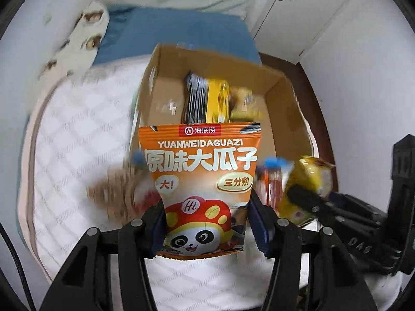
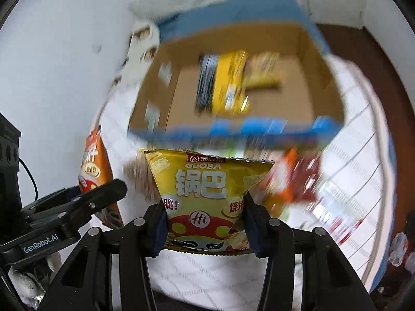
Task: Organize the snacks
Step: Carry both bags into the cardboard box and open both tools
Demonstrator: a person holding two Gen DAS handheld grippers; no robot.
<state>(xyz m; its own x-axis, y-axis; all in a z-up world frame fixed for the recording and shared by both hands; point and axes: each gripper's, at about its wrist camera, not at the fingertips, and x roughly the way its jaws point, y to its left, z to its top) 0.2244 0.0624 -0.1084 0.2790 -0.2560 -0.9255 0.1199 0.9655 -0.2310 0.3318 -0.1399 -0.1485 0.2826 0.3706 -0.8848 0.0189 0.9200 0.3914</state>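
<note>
Midway: open brown cardboard box (image 1: 282, 98) at 12 o'clock already holds packets; left gripper (image 1: 207, 223) clamps orange sunflower-seed bag (image 1: 202, 181), right gripper (image 2: 205, 223) clamps yellow guoba bag (image 2: 205, 181); loose snacks (image 2: 298, 178) remain at 3 o'clock.

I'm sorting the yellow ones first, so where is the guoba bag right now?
The yellow guoba bag is pinched in the right gripper, held above the white quilt just short of the cardboard box.

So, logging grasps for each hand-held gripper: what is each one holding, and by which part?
Left hand-held gripper: orange sunflower-seed packet, pinched across its lower sides. Right hand-held gripper: yellow guoba packet, likewise.
</note>
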